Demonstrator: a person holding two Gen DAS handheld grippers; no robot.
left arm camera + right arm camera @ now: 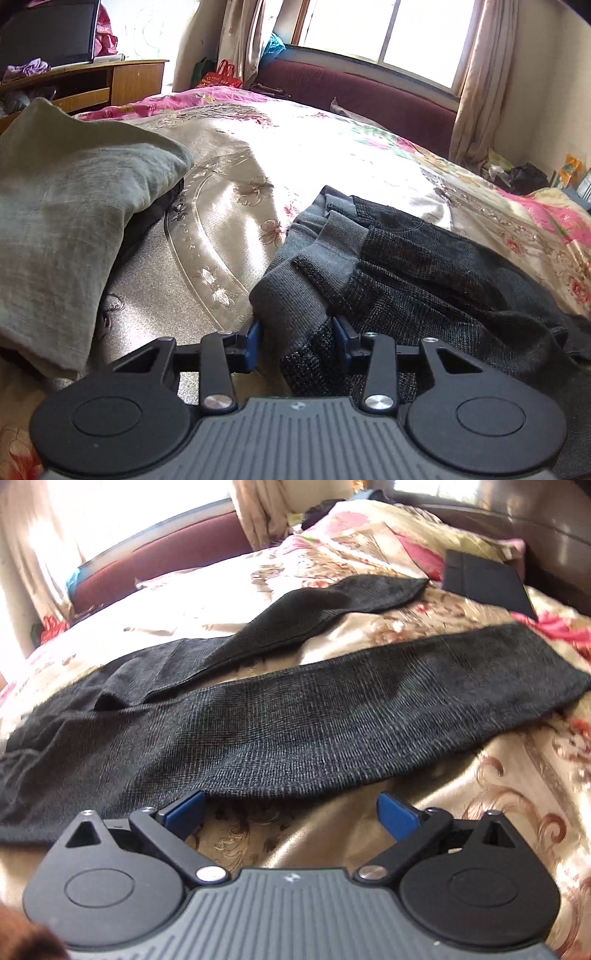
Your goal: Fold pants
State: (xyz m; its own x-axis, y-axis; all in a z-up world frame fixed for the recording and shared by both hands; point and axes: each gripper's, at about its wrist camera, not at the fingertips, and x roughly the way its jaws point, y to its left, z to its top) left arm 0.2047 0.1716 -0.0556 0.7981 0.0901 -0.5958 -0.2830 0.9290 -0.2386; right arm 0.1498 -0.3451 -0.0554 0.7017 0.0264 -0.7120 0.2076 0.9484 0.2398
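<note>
Left wrist view: my left gripper [297, 338] pinches the grey ribbed waistband [291, 295] of the pants [424, 273], blue pads on either side of the fabric.
Right wrist view: my right gripper [291, 814] is spread wide, nothing between the pads, hovering just beside the near leg's lower edge.
Pants: dark checked pair lying on the bed [424, 812], two legs [314, 716] stretched out and splayed apart.
Beside the waistband: a grey-green cloth [70, 206] heaped on the floral bedspread.
</note>
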